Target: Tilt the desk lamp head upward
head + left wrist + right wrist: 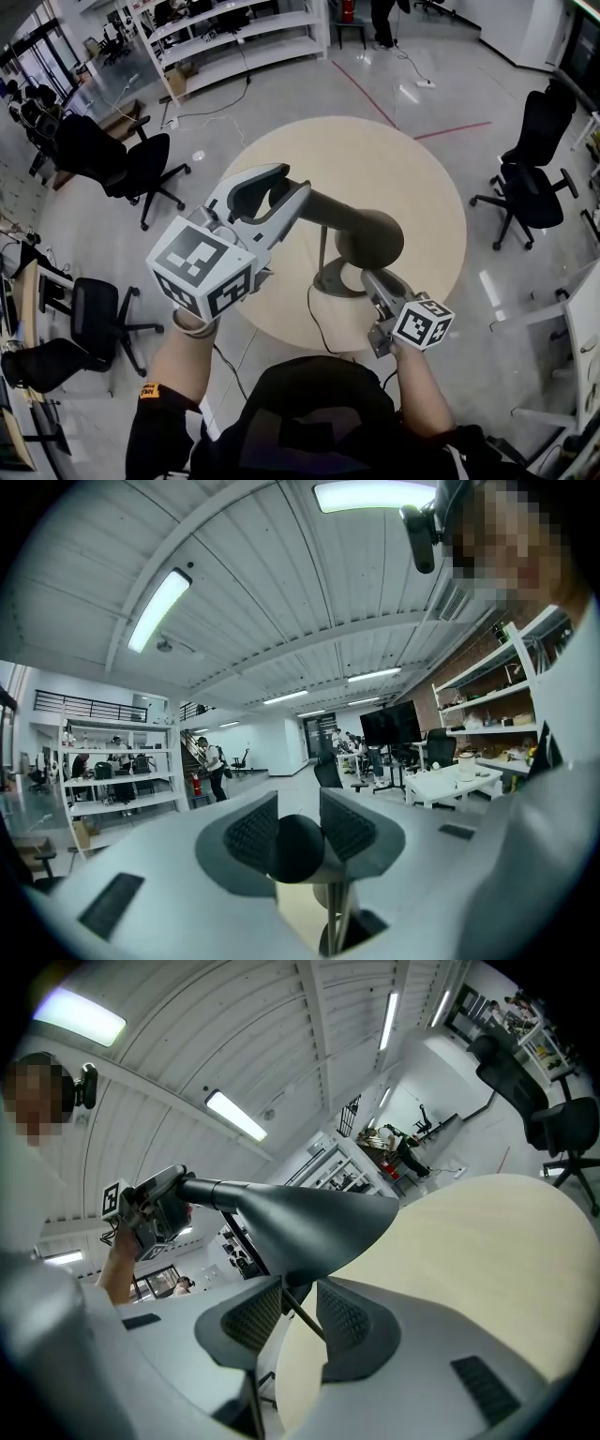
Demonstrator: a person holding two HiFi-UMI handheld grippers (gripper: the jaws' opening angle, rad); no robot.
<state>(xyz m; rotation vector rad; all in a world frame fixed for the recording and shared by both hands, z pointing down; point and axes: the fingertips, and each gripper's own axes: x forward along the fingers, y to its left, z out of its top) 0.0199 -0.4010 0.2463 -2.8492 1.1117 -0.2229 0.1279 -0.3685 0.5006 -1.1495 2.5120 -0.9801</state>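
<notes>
A dark grey desk lamp stands on a round beige table (394, 159), its base (337, 279) near the front edge. The cone-shaped lamp head (370, 234) (309, 1222) points right and slightly down. My left gripper (291, 192) (300, 841) is shut on the rounded rear end of the lamp head (298, 848), at the lamp's left. My right gripper (373, 279) (298, 1307) comes up from below the head; the lower rim of the shade sits between its jaws, which look closed on it. The thin stem (307, 1318) shows beyond them.
The lamp's cable (319, 323) runs off the table's front edge. Black office chairs stand around the table at the left (122, 164), lower left (84, 323) and right (530, 178). White shelving (234, 37) is far behind.
</notes>
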